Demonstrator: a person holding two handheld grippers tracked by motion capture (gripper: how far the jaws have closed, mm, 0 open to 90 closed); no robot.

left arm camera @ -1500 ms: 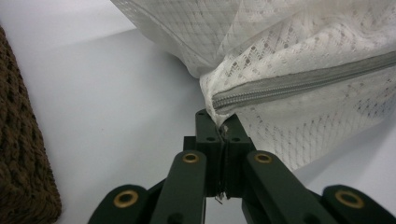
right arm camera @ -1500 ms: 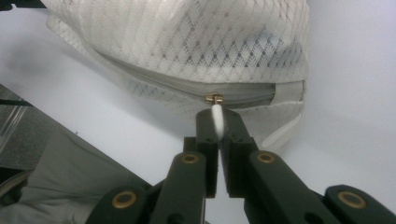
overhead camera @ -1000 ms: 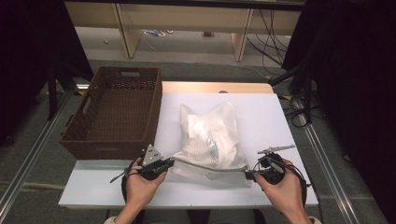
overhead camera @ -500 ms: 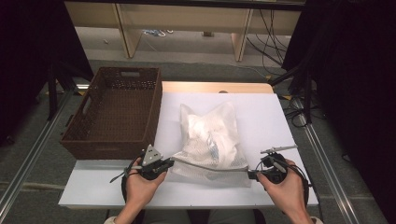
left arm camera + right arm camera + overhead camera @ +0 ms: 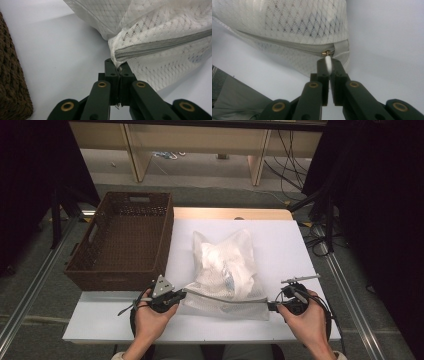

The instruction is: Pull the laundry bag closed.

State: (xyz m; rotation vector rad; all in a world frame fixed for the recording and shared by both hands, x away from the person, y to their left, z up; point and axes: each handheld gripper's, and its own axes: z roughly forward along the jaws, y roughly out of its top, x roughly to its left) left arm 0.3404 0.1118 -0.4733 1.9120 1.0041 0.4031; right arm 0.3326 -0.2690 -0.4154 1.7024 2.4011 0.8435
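At the near edge of the white desk (image 5: 310, 250), a person is holding a gripper in each hand, both at the near end of a white mesh laundry bag (image 5: 227, 265). The left gripper (image 5: 176, 296) is clenching the corner of the bag where the grey zipper (image 5: 160, 46) begins; in the left gripper view the fabric is pinched tight between its jaws. The right gripper (image 5: 271, 306) is grasping the white zipper pull (image 5: 328, 62), with the brass slider (image 5: 326, 52) sitting at the far end of the track, next to the bag's right corner. The zipper is running taut between the two grippers, and it looks closed along its whole length.

So, as I judge it, the zipping step is finishing or done: the slider can hardly travel further. The next move likely calls for letting the pull go, taking a firmer hold of the bag itself, and lifting it.

The bag is lying in the middle of the desk, bulging with something pale inside. Farther left, the brown wicker basket (image 5: 95, 255) is standing at the desk's edge, a probable place for the bag.
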